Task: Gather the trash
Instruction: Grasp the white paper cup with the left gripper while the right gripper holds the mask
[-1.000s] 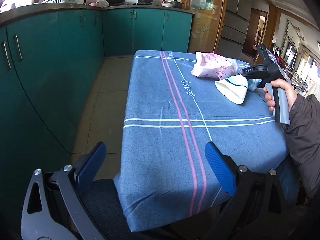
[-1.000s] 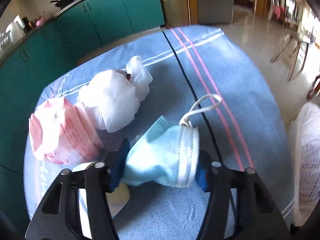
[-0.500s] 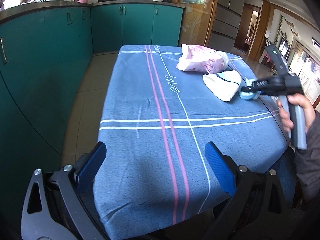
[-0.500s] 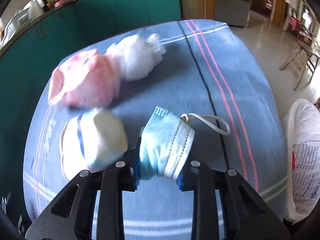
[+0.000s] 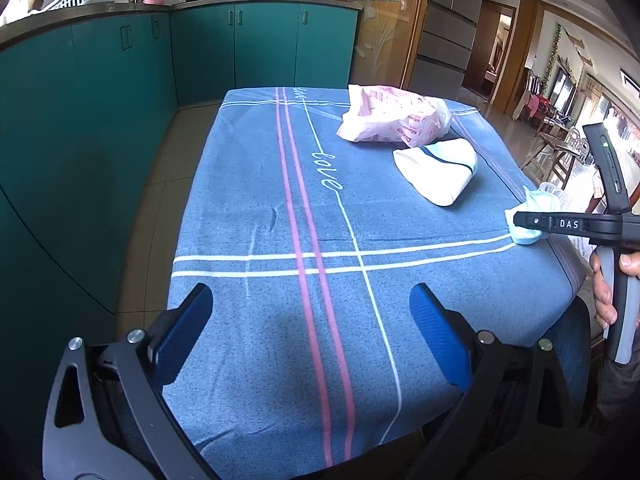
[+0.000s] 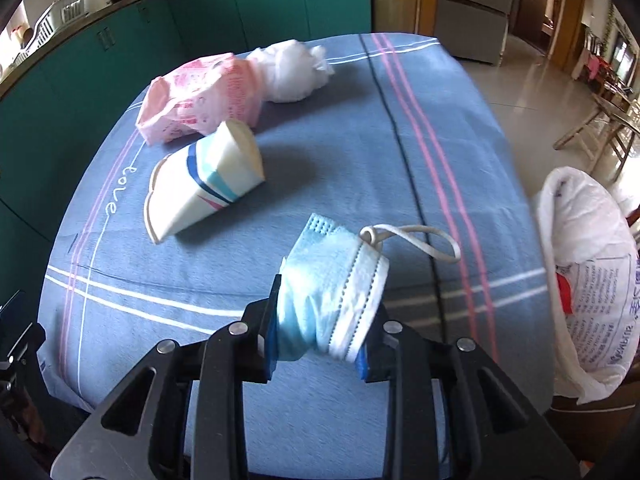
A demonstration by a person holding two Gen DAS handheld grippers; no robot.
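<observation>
- Face mask [image 6: 332, 300]: a crumpled pale blue disposable mask, pinched between the two jaws of the right gripper [image 6: 320, 344] and lifted clear of the table [image 6: 360, 132], close to the table's near right corner. Its white ear loop [image 6: 416, 240] dangles free on the far side. The jaws have just been closing, and the mask is bunched tightly between them.
- From the left wrist view, the same mask [image 5: 532, 220] shows as a small blue bundle at the tip of the right gripper [image 5: 536, 224], above the table's right edge.
- White plastic bag [image 6: 588, 280]: stands open just beyond the table's right edge, to the right of the mask. It looks like the collection bag.
- Paper cup [image 6: 208, 188]: squashed flat, white with blue stripes, lying on the table left of and beyond the mask.
- Pink wrapper [image 6: 200, 96]: crumpled, farther back on the table, touching the cup's far end.
- White wad [image 6: 292, 68]: a balled-up white plastic or tissue lump, just beside the wrapper at the table's far side.
- Left gripper [image 5: 316, 328]: jaws spread wide with nothing between them, above the table's near edge, well apart from every item.
- Doing this step well, in my judgement: keep the pinch firm, carry the mask sideways to the bag's mouth, and let go only once it is over the opening. The trailing loop could catch on the bag's rim, so come in high enough to clear it.
</observation>
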